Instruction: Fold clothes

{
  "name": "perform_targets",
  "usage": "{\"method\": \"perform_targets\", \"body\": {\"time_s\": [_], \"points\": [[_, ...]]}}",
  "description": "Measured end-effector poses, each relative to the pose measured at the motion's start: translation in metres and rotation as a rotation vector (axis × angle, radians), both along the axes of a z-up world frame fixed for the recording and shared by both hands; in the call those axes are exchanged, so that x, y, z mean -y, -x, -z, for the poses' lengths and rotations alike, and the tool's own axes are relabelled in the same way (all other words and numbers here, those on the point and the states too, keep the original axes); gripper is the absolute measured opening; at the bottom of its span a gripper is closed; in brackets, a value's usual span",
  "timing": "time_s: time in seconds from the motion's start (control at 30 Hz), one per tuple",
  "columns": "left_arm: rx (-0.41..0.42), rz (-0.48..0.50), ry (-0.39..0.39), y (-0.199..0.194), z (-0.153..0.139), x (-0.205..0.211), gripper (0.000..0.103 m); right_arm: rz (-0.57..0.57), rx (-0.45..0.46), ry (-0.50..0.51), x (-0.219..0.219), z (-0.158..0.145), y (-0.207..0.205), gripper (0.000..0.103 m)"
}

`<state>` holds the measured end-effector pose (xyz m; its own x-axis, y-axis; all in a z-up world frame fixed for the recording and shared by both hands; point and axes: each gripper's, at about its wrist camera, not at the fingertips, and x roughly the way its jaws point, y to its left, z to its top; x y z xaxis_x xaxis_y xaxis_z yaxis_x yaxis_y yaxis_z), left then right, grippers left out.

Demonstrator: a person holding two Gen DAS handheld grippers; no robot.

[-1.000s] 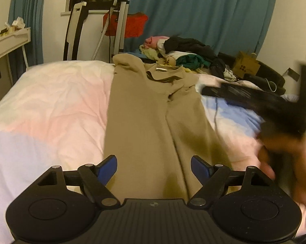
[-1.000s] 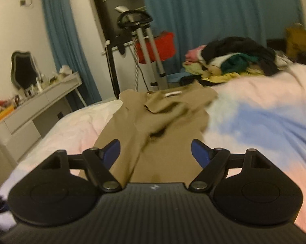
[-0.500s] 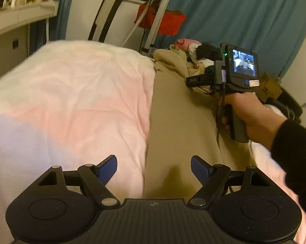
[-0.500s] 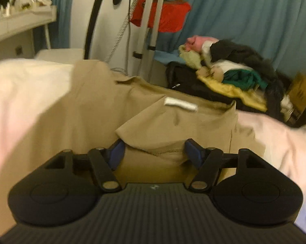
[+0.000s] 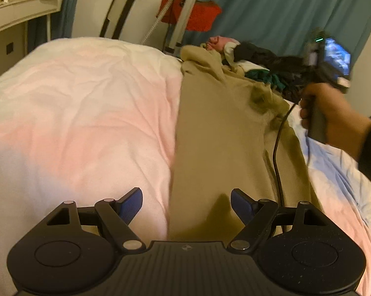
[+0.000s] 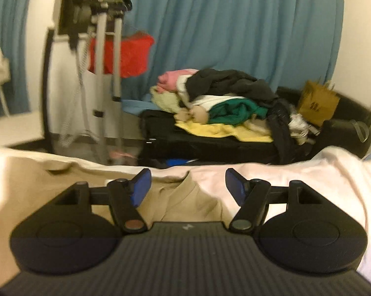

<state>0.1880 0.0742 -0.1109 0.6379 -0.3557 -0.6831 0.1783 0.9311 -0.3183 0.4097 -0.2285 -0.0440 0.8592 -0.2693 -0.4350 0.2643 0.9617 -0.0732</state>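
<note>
Right hand (image 5: 333,113) level, gripping handle (right gripper (image 6: 188,187) jaws apart).

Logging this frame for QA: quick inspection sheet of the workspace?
Surface: bed, pink-white cover, wrinkled.
Job's things: tan garment lying lengthwise, far end bunched.
Clutter: clothes pile on black case beyond bed; brown paper bag.
Grippers: left claw open over garment's near end; right claw open at far end, gripping nothing.
Cables: black cable trailing across garment.
Surroundings: blue curtain, metal stand.
</note>
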Motion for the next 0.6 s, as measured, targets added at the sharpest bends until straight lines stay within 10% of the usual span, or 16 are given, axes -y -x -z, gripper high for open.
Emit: {"method": "perform_targets", "body": {"time_s": [0.27,0.6], "points": [[-0.007,0.078,-0.028,0.021,-0.003,0.014,0.08,-0.127,0.018,-0.28,0.004,-0.03,0.163,0.068],[-0.087,0.003,-0.04,0.076,-0.025,-0.008,0.082,-0.117,-0.225,-0.718,0.017,0.012,0.357,0.074]]}}
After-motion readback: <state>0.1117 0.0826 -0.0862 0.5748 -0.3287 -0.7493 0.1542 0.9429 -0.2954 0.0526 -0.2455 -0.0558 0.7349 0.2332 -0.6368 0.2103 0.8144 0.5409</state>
